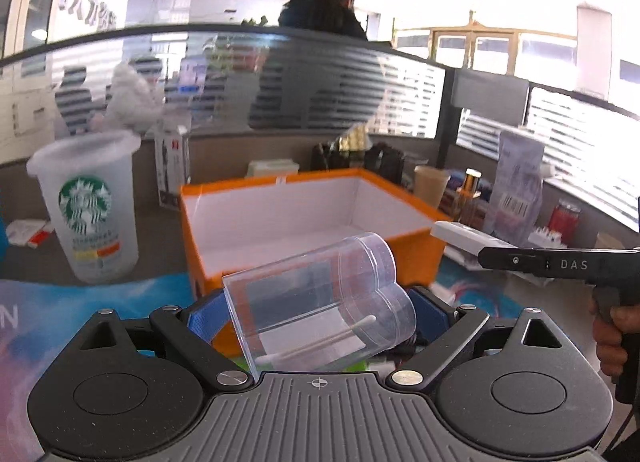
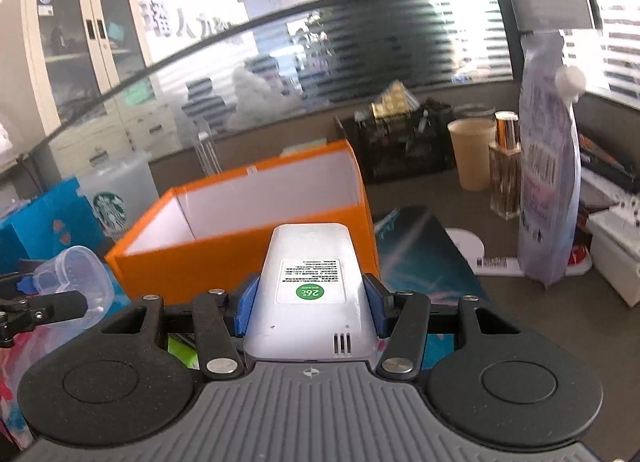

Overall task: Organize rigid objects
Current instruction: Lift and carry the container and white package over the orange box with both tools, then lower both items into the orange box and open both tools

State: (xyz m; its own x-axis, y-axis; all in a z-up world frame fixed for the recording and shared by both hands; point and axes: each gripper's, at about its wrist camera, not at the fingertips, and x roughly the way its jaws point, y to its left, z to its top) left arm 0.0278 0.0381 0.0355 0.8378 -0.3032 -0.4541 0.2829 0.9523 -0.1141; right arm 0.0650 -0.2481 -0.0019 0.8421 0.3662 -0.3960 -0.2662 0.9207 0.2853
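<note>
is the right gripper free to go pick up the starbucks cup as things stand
Probably not. The right gripper is already shut on a white remote, and the orange box stands between it and the Starbucks cup. It would likely have to put the remote down first.

Clamped in the left tool [image 1: 320, 322], the clear plastic container [image 1: 320, 302] looks glossy and smooth. Ahead of it, the orange box [image 1: 312, 218] seems matt card. The right tool [image 2: 310, 302] grips a white remote [image 2: 310, 286] of smooth plastic.
</note>
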